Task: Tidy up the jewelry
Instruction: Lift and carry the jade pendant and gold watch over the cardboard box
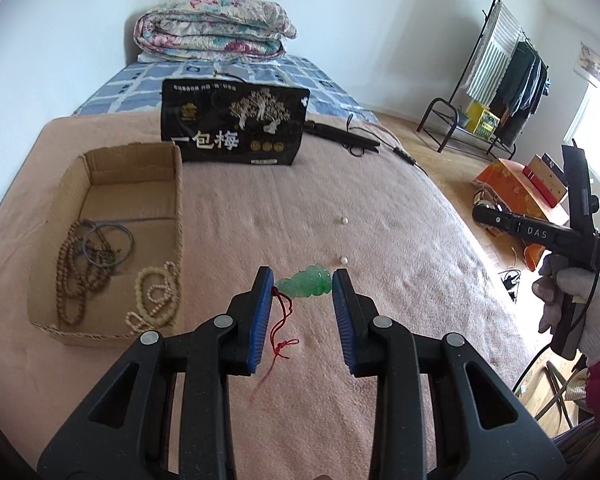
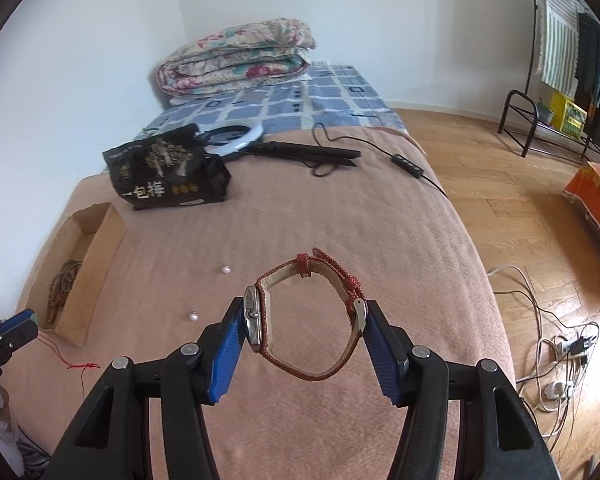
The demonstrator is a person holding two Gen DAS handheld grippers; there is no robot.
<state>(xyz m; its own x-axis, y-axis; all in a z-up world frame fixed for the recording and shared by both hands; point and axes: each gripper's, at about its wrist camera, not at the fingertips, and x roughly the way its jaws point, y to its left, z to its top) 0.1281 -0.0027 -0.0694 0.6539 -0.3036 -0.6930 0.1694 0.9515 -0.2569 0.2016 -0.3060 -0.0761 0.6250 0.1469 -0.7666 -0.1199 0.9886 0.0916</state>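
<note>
My left gripper (image 1: 303, 286) is shut on a green jade pendant (image 1: 306, 286), whose red cord (image 1: 281, 330) dangles above the pink blanket. My right gripper (image 2: 306, 316) is shut on a watch with a red strap (image 2: 310, 318), its face against the left pad and its buckle against the right pad. To the left lies an open cardboard box (image 1: 100, 168) holding brown bead strings (image 1: 76, 276), cream beads (image 1: 156, 300) and blue bangles (image 1: 108, 246). Two loose pearls (image 1: 343, 259) (image 1: 343, 220) rest on the blanket. In the right wrist view the box (image 2: 80, 268) and the pearls (image 2: 193, 315) (image 2: 225, 269) appear at left.
A black snack bag (image 1: 232, 126) stands behind the box. A black hair straightener (image 1: 340, 136) and its cable lie further back, with a folded quilt (image 1: 212, 30) at the bed's head. A gloved hand (image 1: 576, 300) holds the right tool. The bed's edge drops to a wooden floor (image 2: 500, 208) with cables.
</note>
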